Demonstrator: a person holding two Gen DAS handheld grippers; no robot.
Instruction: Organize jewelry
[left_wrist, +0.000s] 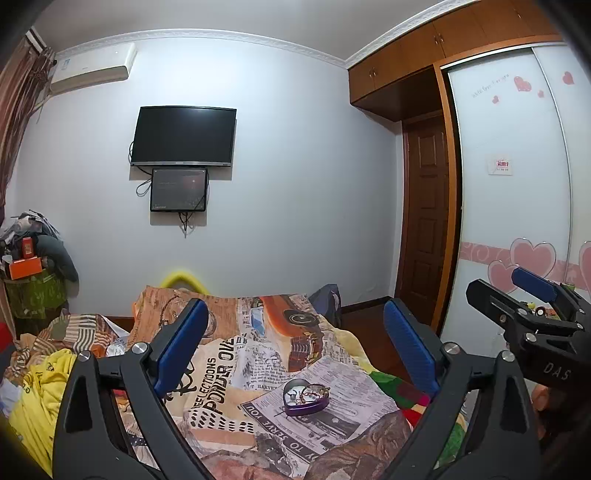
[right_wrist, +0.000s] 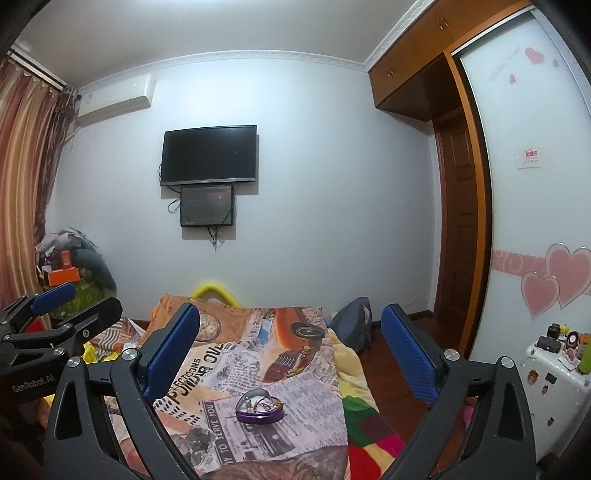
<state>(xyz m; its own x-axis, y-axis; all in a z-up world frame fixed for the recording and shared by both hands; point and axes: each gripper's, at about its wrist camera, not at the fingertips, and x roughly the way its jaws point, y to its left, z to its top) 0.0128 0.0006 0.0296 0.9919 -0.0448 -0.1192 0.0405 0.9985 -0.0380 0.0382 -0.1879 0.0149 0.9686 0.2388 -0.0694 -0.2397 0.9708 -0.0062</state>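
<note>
Both tongs, left gripper (left_wrist: 295, 343) and right gripper (right_wrist: 291, 350), gape empty above the bedspread (right_wrist: 295, 332); the heart-shaped purple tin (right_wrist: 259, 410) lies ahead, below both, roughly equidistant.

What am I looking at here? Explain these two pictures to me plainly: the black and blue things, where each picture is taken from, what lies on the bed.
Each picture comes from a camera mounted on hand-held tongs, looking forward along their two blue-padded fingers. The left tongs fill one view, with the right tongs at its edge; the other view is the right tongs' own. Both stand wide open and hold nothing. On the bed's newspaper-print blanket sits a purple heart-shaped tin, open, with jewelry tangled inside. A television hangs on the far wall.
</note>
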